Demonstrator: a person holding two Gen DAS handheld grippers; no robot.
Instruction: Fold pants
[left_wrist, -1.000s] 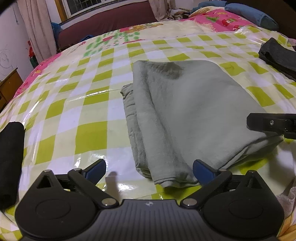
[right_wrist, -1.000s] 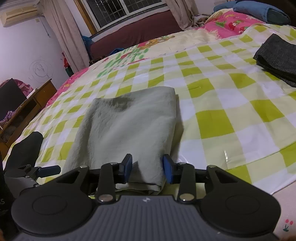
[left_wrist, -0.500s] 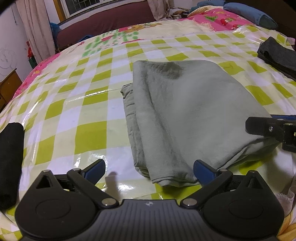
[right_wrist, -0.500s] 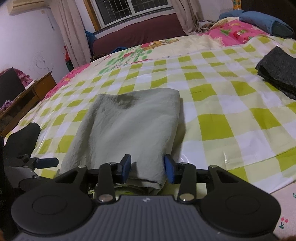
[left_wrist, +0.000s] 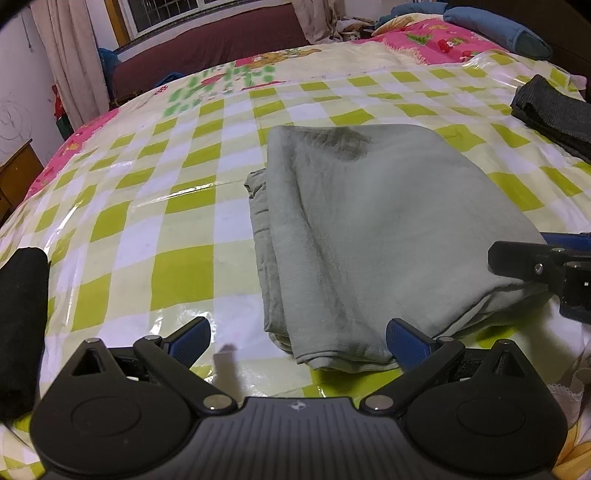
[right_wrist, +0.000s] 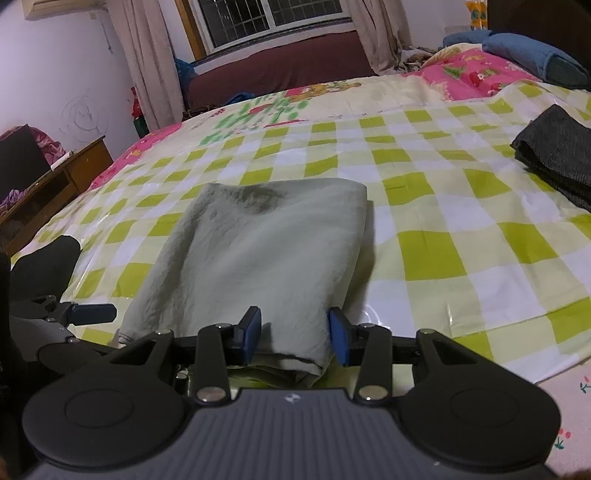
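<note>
**Supervisor:** Report the scene from left to right.

**Operator:** At the far left I see a black garment (left_wrist: 20, 328) lying on the bed (left_wrist: 177, 273), which carries a glossy green-and-white checked cover. Next comes my left gripper (left_wrist: 298, 341). Its jaws stand wide apart. The left pad sits over bare cover; the right pad sits just beside the near left corner of the pants (left_wrist: 373, 236). Nothing lies pressed between the pads.

**Supervisor:** Position of the pants?

**Operator:** The grey-green pants lie folded into a compact rectangle near the middle of the bed, flat on the checked cover. Stacked layers show along the left edge. A darker patch marks the far end of the top layer. The near edge lies closest to both grippers.

**Supervisor:** Right gripper?

**Operator:** My right gripper (right_wrist: 294, 336) sits at the near right corner of the pants. Its jaws stand at a moderate gap, narrower than the left pair. The folded corner lies between the two blue pads. I see a small gap on each side, so the pads do not clamp the cloth. In the left wrist view, this gripper enters from the right edge, beside the pants.

**Supervisor:** Anything further right?

**Operator:** A dark grey folded garment (right_wrist: 557, 155) lies well apart from the pants, near the right edge of the bed. A blue pillow (right_wrist: 517, 55) rests at the far right corner.
</note>
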